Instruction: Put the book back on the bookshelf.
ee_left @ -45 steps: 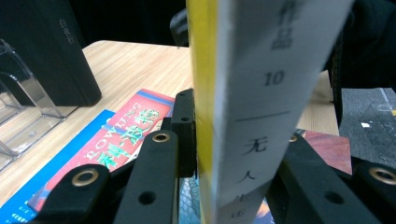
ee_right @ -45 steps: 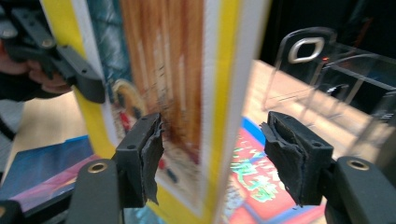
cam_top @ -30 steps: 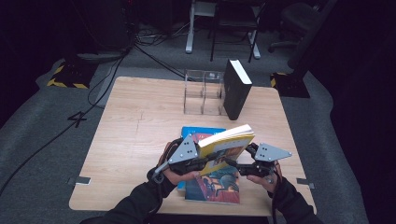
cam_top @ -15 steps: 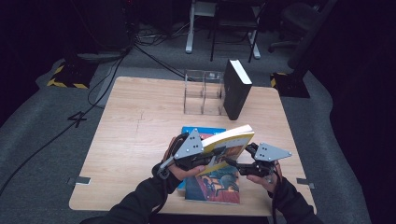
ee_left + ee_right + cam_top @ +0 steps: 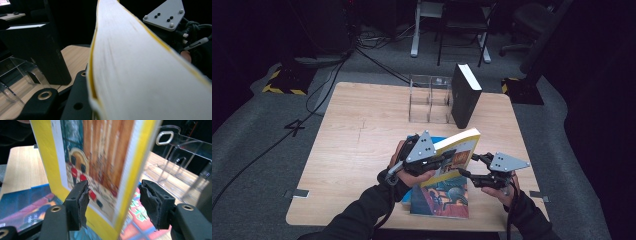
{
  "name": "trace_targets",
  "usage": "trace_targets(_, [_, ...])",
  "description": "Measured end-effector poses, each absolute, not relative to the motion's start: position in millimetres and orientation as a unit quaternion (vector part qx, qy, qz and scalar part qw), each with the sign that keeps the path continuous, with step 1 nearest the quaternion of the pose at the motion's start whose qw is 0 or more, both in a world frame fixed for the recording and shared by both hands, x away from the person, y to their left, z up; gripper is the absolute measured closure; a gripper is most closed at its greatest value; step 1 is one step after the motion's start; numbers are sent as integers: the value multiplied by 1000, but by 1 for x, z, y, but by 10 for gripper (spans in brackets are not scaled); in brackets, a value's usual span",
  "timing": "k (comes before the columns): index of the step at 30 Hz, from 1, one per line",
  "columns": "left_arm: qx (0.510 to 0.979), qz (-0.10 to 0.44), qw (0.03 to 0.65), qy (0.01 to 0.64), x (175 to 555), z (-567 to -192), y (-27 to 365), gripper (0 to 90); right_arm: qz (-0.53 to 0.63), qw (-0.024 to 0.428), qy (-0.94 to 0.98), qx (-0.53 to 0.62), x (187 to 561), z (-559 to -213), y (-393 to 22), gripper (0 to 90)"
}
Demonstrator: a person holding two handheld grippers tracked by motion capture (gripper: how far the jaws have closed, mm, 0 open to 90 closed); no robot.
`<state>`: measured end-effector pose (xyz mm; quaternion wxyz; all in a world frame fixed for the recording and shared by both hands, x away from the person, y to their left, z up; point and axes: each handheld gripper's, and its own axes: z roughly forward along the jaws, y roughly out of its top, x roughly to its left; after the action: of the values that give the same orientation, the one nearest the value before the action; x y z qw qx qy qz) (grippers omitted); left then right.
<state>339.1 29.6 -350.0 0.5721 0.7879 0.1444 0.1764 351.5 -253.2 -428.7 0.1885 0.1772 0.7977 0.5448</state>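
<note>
Your sleeves (image 5: 362, 215) are dark. Each black gripper, left (image 5: 451, 154) and right (image 5: 464, 173), has a grey three-cornered plate (image 5: 508, 162) with small screws behind its jaws, and rough black pads (image 5: 83, 201).

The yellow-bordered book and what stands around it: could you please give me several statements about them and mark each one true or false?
1. The left gripper holds the yellow-bordered book above the table. True.
2. The right gripper is clamped on that book. False: its jaws stand apart, one on each side of the book's edge, with a gap on the right side.
3. The black book stands upright beside the clear rack. True.
4. The table under the lifted book is bare. False: another colourful book lies flat there.
5. The clear rack's compartments hold magazines. False: they look empty.
</note>
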Motion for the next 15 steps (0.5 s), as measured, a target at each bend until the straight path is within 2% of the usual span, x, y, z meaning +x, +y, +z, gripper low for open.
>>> trace_targets(10, [761,228,579,182,368,-325,28,749,544,197,787,216,358,-427,-278,406])
trace_targets(15, [755,273,561,202,389,-311,21,749,539,199,787,225,360,-429,-282,406])
